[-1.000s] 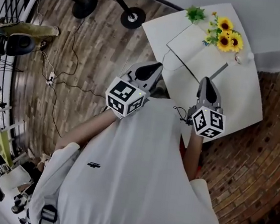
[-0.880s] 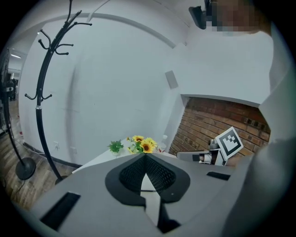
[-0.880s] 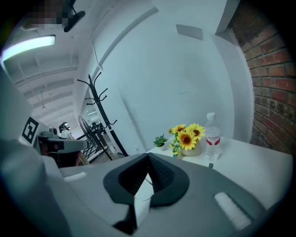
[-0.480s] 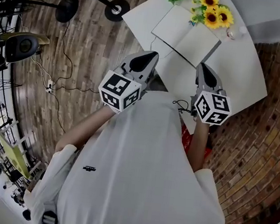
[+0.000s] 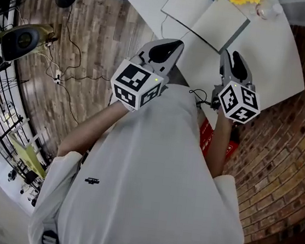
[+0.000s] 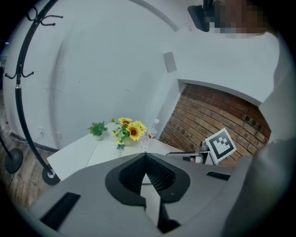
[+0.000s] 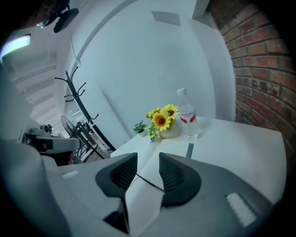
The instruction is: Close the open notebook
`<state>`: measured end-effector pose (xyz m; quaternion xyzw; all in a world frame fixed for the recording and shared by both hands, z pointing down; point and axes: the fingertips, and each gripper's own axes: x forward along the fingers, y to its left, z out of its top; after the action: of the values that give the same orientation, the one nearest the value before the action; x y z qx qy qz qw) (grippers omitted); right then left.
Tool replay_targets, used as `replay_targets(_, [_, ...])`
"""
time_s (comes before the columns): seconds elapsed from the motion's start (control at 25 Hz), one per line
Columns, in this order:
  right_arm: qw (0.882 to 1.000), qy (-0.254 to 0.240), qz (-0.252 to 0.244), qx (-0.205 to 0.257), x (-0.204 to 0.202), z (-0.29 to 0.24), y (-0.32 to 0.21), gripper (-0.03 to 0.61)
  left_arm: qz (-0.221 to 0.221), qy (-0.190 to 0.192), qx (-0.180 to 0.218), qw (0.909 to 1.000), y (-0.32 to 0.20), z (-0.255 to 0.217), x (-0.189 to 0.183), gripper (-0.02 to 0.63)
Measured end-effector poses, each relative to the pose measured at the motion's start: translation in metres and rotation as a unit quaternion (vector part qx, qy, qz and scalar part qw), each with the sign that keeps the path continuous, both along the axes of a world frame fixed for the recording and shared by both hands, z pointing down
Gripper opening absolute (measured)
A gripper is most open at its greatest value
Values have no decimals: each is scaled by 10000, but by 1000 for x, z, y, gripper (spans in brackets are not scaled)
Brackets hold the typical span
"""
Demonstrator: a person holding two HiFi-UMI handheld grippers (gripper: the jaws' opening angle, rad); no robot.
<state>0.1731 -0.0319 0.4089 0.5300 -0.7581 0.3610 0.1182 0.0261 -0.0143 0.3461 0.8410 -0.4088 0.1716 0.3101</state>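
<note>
White tabletop (image 5: 271, 56) bearing the open notebook (image 5: 201, 14), both pages spread flat, toward the far side. Nearer the body, apart from the notebook and held over the tabletop's near edge: left tool (image 6: 145, 155) with jaws pressed together on nothing, right tool (image 7: 148, 159) with jaws parted, just now opening, nothing between them. Behind the notebook, sunflowers (image 7: 163, 119) in a pale pot, with a clear bottle (image 7: 187, 118) just beside them.
</note>
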Motion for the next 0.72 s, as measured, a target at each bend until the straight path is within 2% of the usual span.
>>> replay_targets(0.16, [9991, -180, 329, -180, 4, 20, -3, 176, 97, -75, -196, 9997, 4, 16, 8, 9])
replay_targets(0.36, [9952, -29, 910, -366, 18, 41, -7, 182, 17, -157, -329, 9993, -1, 32, 9, 9])
replay_targets(0.52, [9882, -221, 1396, -589, 18, 63, -6, 183, 83, -291, -418, 9987, -4, 46, 2, 9])
replay_targets(0.72, [9761, -238, 1964, -898, 20, 94, 0, 183, 38, -344, -482, 9982, -12, 62, -2, 9])
